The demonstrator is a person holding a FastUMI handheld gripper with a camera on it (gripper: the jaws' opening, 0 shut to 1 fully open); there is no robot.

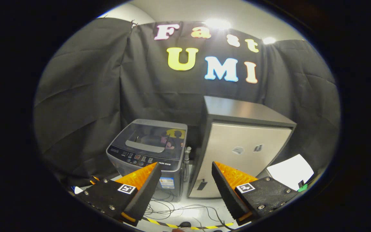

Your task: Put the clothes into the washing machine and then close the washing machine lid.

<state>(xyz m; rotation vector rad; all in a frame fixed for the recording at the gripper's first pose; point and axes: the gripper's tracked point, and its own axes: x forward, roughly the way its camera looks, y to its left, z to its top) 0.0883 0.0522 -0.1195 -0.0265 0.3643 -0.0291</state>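
A grey top-loading washing machine (148,151) stands on the floor beyond my left finger, against the black cloth wall. Its glass lid (151,138) lies flat and closed, with a control panel along the front edge. My gripper (184,167) is open, held well back from the machine and above the floor, with nothing between its fingers. I can make out no clothes from this distance.
A small silver fridge (237,151) stands right of the washer, beyond my right finger. A drain hose (187,161) runs between the two. Loose cables (179,209) and yellow-black tape (185,225) lie on the white floor. A white sheet (290,170) lies at the right.
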